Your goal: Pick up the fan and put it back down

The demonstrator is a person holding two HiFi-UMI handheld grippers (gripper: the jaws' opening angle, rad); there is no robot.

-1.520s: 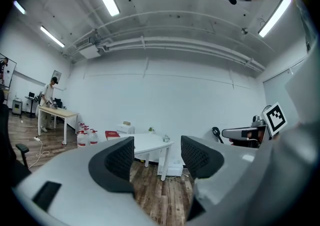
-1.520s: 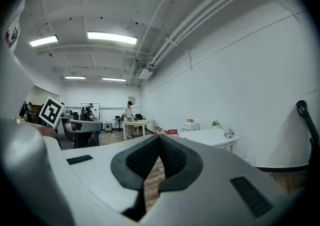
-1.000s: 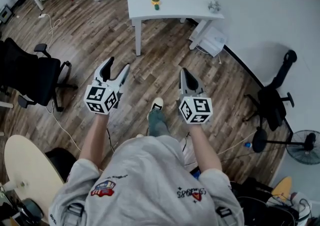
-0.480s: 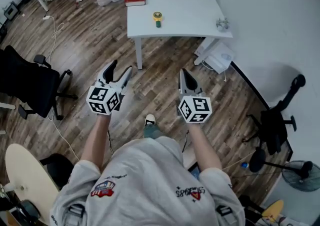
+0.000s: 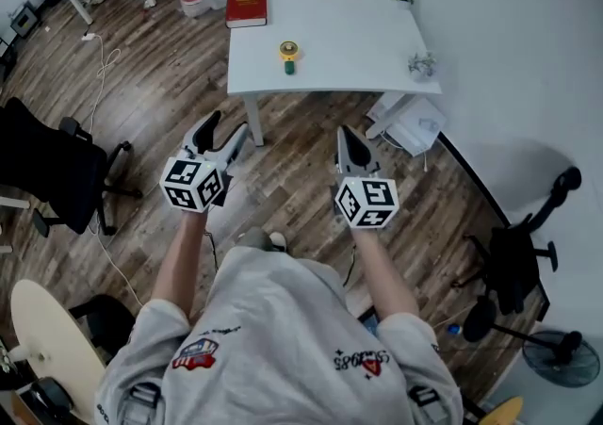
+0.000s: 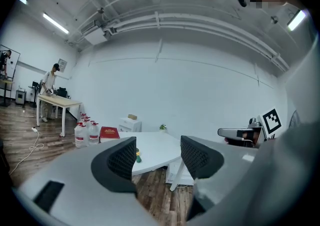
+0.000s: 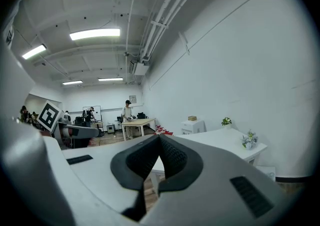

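Left claw [image 5: 226, 123] is spread wide with nothing between its pads. Right claw [image 5: 343, 133] is pinched shut on nothing. Both are held out roughly level in front of the person, well short of the white table [image 5: 358, 37]. My guess is the left one is pre-opened so it can go straight in for the grab. The fan [image 5: 288, 56], a small yellow and green handheld one by the looks of it, lies on the table's left half, near the red book [image 5: 247, 4] at the table's far left corner. No pickup yet.
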